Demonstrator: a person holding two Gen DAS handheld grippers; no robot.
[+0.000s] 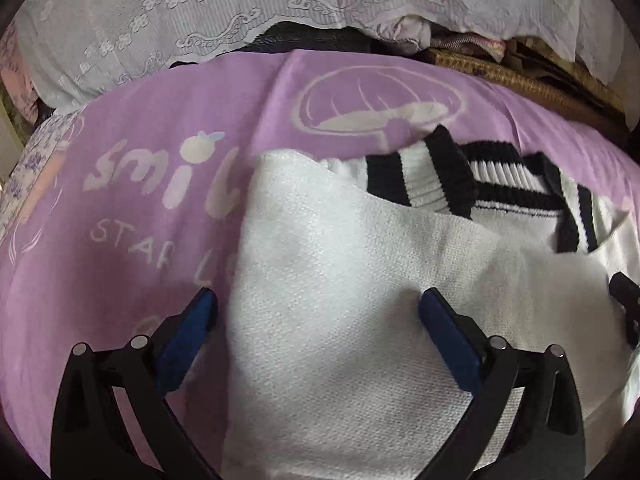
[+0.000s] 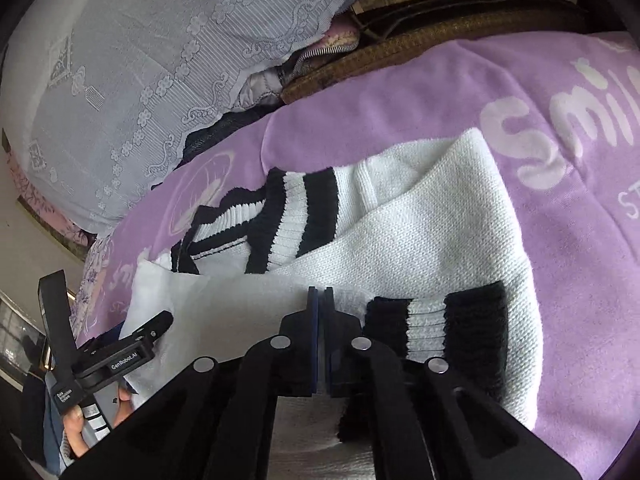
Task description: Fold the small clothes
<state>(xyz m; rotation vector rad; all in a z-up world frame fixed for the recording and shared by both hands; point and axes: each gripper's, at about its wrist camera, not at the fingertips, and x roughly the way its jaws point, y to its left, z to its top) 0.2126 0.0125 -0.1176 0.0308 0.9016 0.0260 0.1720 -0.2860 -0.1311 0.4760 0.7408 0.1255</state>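
A white knit sweater (image 1: pixel 340 248) with black-and-white ribbed trim (image 1: pixel 424 184) lies on a purple blanket (image 1: pixel 140 184). My left gripper (image 1: pixel 318 296) hangs open over the sweater's left part. Its blue pads straddle the cloth's left edge and grip nothing. In the right wrist view my right gripper (image 2: pixel 319 294) is shut, pinching a fold of the sweater's sleeve next to its striped cuff (image 2: pixel 436 320). The sweater's body (image 2: pixel 432 224) spreads beyond the jaws, and its striped collar (image 2: pixel 288 216) lies further back.
The purple blanket (image 2: pixel 440 88) carries pale lettering. A white lace-patterned cover (image 1: pixel 160 20) and a woven mat (image 2: pixel 360 64) lie behind it. A hand (image 2: pixel 80 428) holds the left gripper's handle at the lower left of the right wrist view.
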